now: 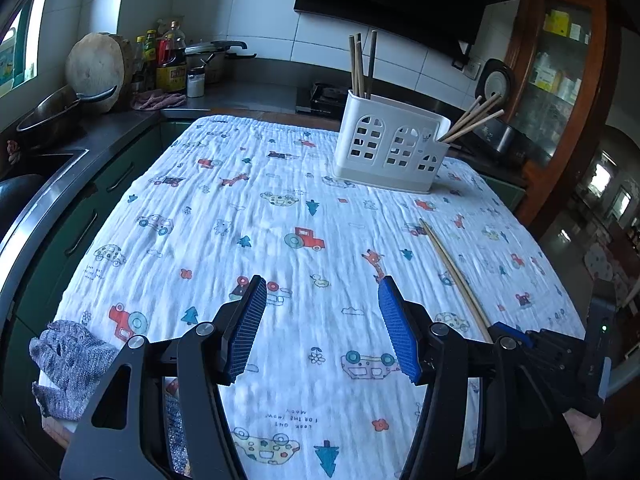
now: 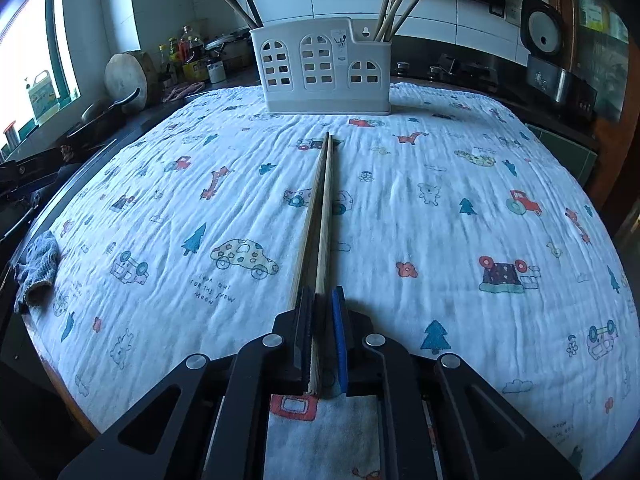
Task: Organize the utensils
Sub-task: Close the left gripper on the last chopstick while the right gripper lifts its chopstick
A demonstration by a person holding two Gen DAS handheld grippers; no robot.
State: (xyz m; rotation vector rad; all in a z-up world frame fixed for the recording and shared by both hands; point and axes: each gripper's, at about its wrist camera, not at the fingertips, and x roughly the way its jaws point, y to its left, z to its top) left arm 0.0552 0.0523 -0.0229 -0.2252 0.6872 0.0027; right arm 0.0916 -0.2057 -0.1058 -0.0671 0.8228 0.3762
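— Two pale wooden chopsticks [image 2: 322, 216], slim and straight, clamped between ribbed blue pads [image 2: 339, 344] of right gripper [image 2: 322, 344], tips toward white plastic holder [image 2: 324, 74].

— Left gripper [image 1: 322, 328]?

— Spread wide, holding nothing, above crinkled cartoon-print cloth [image 1: 256, 216]. More sticks upright in holder's end slots; tiled kitchen wall [image 1: 260, 12] behind.

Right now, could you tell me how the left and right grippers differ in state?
The left gripper is open and empty, while the right gripper is shut on a pair of light wooden chopsticks. Both have blue pads and sit over the white cartoon-printed cloth.
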